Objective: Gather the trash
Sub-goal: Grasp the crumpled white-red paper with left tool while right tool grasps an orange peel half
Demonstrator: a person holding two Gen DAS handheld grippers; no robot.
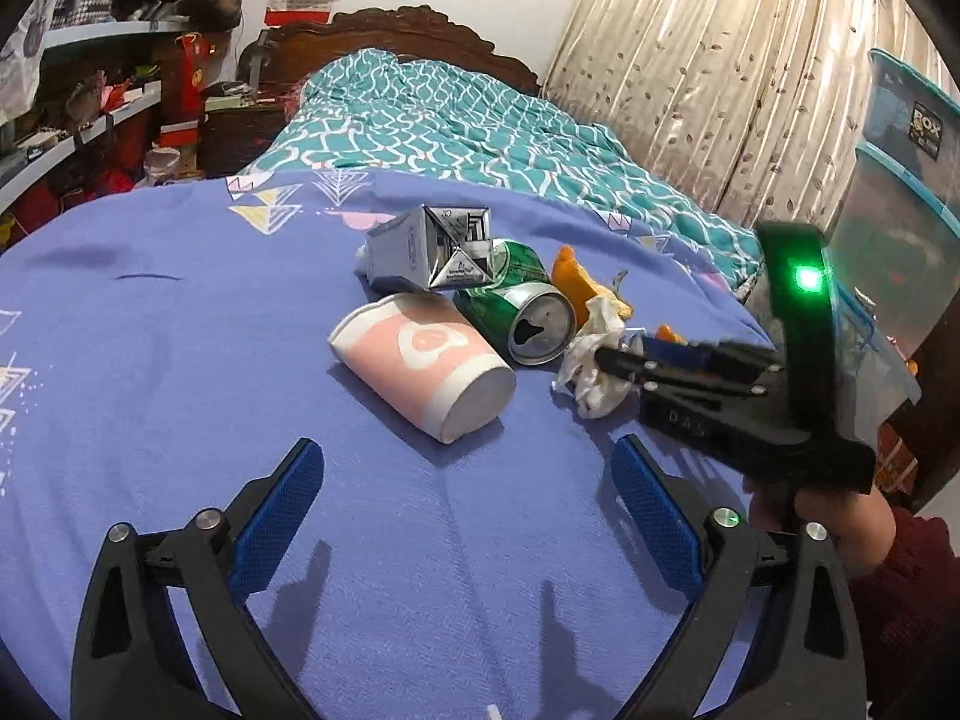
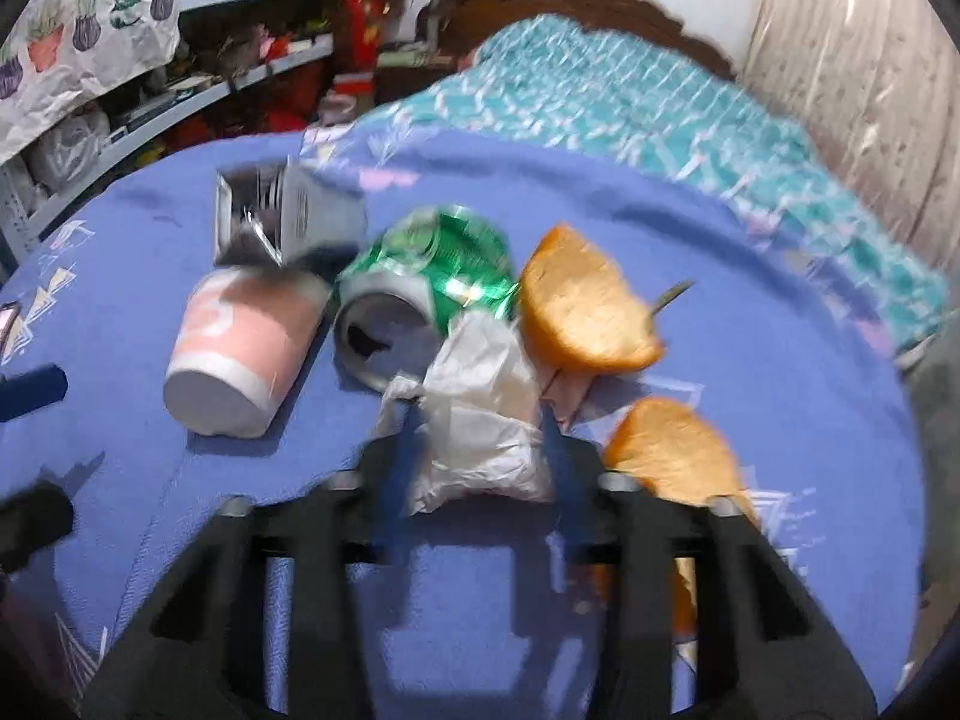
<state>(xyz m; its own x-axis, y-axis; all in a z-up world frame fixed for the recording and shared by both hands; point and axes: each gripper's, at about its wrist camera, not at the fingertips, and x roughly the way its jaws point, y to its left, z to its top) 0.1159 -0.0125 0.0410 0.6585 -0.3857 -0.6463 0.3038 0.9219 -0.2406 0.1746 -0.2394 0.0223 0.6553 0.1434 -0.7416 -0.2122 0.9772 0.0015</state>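
Pinching a crumpled tissue [image 2: 480,414], the right tongs [image 2: 480,450] are apparently pressed onto it, though the view is blurred. It sits beside a green can [image 1: 528,318] mid-bed [image 1: 180,360]. The left tongs [image 1: 468,480] hang spread over bare blue sheet near the pink cup [image 1: 426,360].

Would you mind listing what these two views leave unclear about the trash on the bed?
- Carton: print unreadable, smeared by motion blur in the right wrist view.
- Nearer peel: its lower part is hidden behind the right gripper.
- Tissue: partly covered by that gripper's fingers in the left wrist view.
- Trash bin: in neither view.
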